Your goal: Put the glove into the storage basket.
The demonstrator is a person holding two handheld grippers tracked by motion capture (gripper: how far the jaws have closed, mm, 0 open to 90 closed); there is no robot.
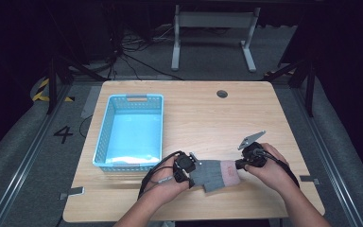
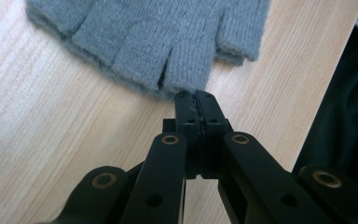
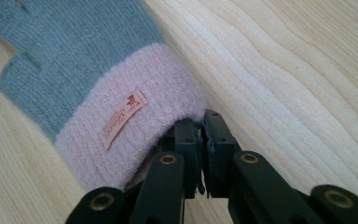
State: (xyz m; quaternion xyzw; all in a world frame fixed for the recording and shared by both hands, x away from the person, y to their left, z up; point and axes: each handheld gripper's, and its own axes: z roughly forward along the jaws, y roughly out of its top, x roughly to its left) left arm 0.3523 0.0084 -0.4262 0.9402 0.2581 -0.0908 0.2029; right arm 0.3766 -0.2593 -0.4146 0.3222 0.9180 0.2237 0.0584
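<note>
Closest in, the left gripper (image 1: 189, 171) has its jaws pressed together right at the finger ends of a grey fingerless glove (image 1: 210, 174), though I can't tell if any knit is caught. The glove lies flat on the tabletop (image 1: 194, 113), near its front edge. The right gripper (image 1: 240, 165) pinches the glove's pink cuff (image 3: 135, 126). A blue basket (image 1: 130, 131) sits back left.

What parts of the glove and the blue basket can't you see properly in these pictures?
- Glove fingertips: in the high view, the left gripper covers them.
- Cuff edge: in the right gripper view, the right gripper hides the bit it pinches.
- Label: its writing is too small to read.
- Glove top: cut off by the upper edge in the left gripper view.
- Basket floor: glare washes it out in the high view.
</note>
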